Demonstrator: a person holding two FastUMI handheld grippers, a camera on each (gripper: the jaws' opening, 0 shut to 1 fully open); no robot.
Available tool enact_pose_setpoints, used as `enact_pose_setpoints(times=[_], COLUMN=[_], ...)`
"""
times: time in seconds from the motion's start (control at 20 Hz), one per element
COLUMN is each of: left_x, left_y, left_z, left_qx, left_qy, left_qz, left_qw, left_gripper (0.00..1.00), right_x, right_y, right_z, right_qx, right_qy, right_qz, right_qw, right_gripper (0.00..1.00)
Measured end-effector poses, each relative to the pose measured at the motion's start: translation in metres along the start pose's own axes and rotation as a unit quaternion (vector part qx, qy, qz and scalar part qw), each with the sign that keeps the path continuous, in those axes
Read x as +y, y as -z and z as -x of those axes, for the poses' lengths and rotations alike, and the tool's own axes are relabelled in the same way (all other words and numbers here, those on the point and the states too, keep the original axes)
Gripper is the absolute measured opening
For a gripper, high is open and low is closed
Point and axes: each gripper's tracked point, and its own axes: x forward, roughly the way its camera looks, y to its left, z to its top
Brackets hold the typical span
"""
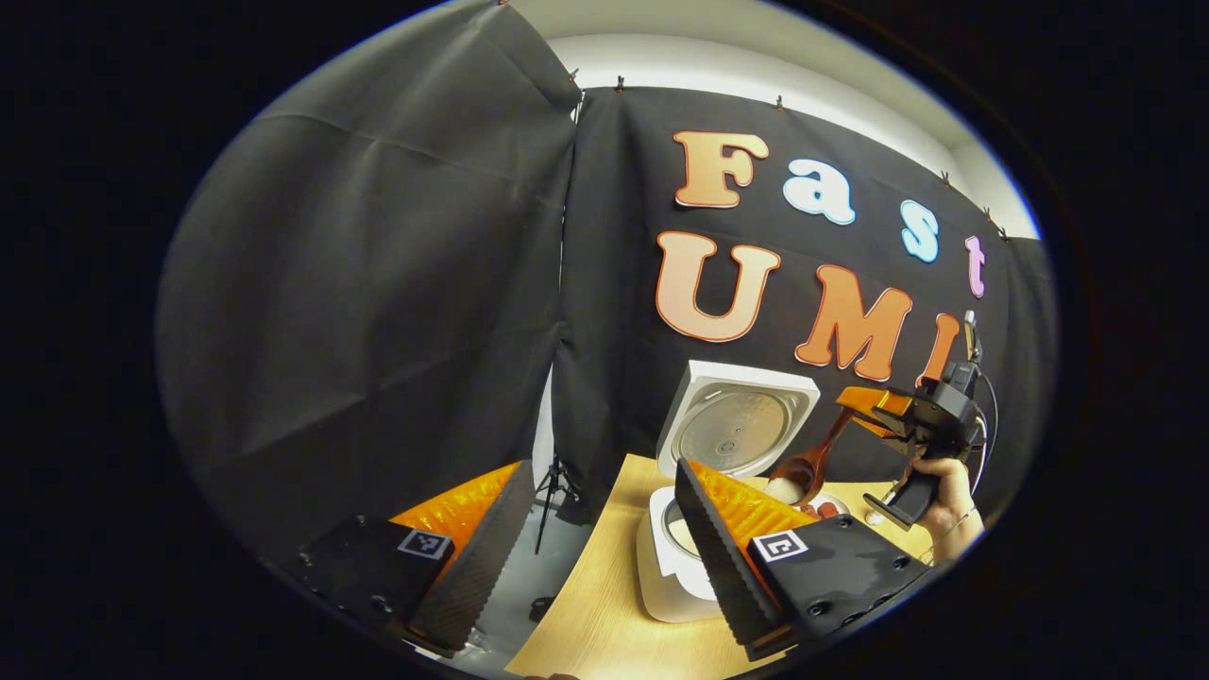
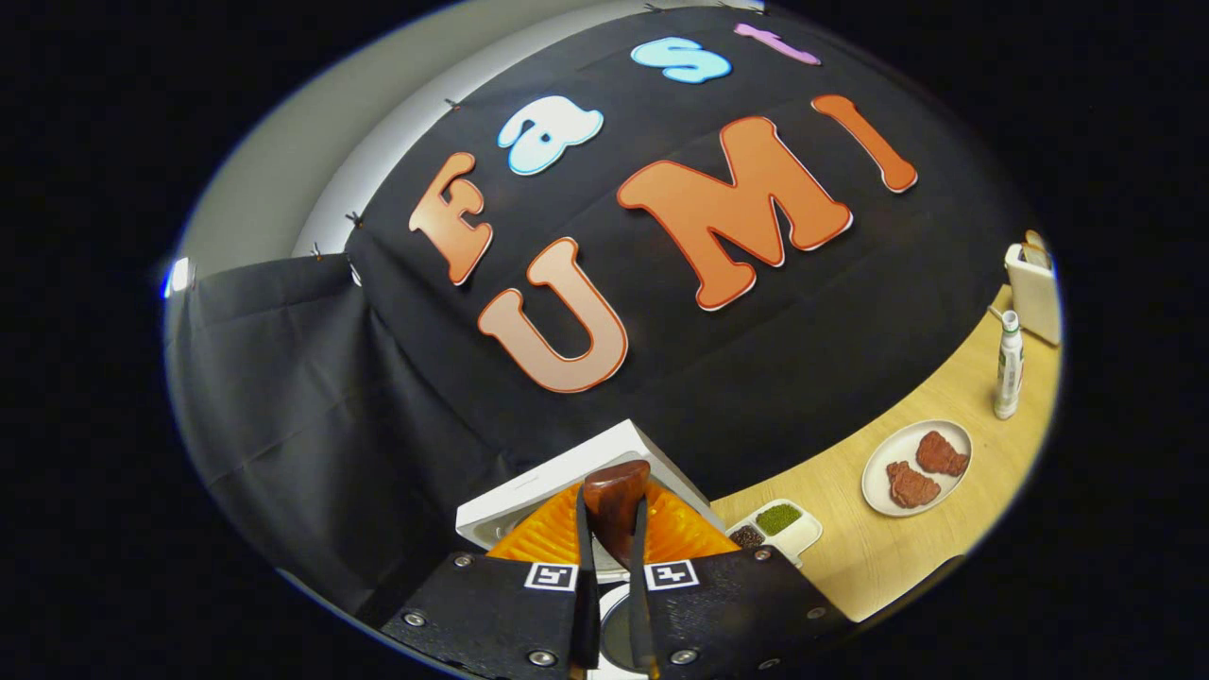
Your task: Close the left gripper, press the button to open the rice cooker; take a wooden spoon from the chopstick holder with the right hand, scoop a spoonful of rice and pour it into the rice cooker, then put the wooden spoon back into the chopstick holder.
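The right gripper is clenched on the handle of the smooth, reddish-brown wooden spoon, whose rounded bowl, heaped with white rice, hangs tilted just above the open rice cooker, a glossy white, round-cornered box with its square lid standing upright and showing a ribbed metal inner plate. The left gripper hangs released with its ridged fingers wide apart, held off to the side of the cooker. The cooker stands on a pale wood-grain table against the black cloth wall, and farther along lie a white divided dish of grains, a white plate with two reddish-brown pieces, and an upright white tube.
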Motion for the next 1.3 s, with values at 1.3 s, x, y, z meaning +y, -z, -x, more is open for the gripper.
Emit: enact_pose_setpoints(times=[1.3], left_x=[0.005], left_y=[0.010], left_z=[0.004], left_qx=[0.012], left_qy=[-0.012], left_qz=[0.001], left_qw=[1.000], left_gripper=[1.00], right_x=[0.045], right_y=[0.024], right_z=[0.013], right_qx=[0.003], right_qy=[-0.082], right_qz=[0.267], right_qw=[0.960], right_gripper=[0.12])
